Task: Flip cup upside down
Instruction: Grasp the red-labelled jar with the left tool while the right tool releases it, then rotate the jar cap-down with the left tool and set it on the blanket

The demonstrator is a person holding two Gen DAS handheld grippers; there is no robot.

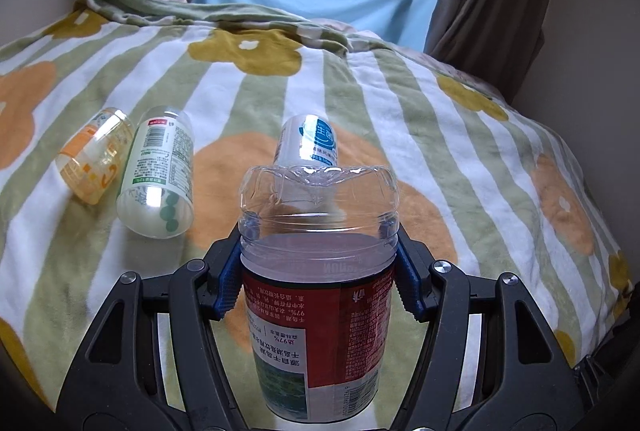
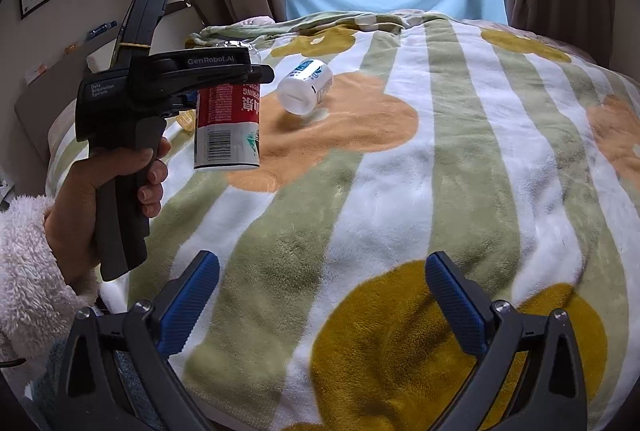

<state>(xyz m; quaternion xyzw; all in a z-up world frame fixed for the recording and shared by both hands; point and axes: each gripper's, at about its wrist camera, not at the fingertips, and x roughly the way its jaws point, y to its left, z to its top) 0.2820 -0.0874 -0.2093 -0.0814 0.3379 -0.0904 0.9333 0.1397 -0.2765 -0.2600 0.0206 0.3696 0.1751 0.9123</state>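
My left gripper (image 1: 318, 271) is shut on a clear plastic cup with a red label (image 1: 320, 295). Its blue pads (image 1: 226, 285) clamp the cup's sides just above the label. The label text reads inverted and the ribbed closed base (image 1: 318, 191) points up. In the right wrist view the same cup (image 2: 226, 123) hangs in the left gripper (image 2: 244, 71) a little above the blanket, with its rim end downward. My right gripper (image 2: 322, 271) is open and empty, low over the blanket in the foreground.
On the striped flower blanket (image 1: 440, 135) three more cups lie on their sides: a white and blue one (image 1: 308, 143) (image 2: 306, 91), a green and white one (image 1: 160, 175), an orange one (image 1: 96, 155). A hand in a fleecy white sleeve (image 2: 28, 271) holds the left gripper. Curtains hang behind.
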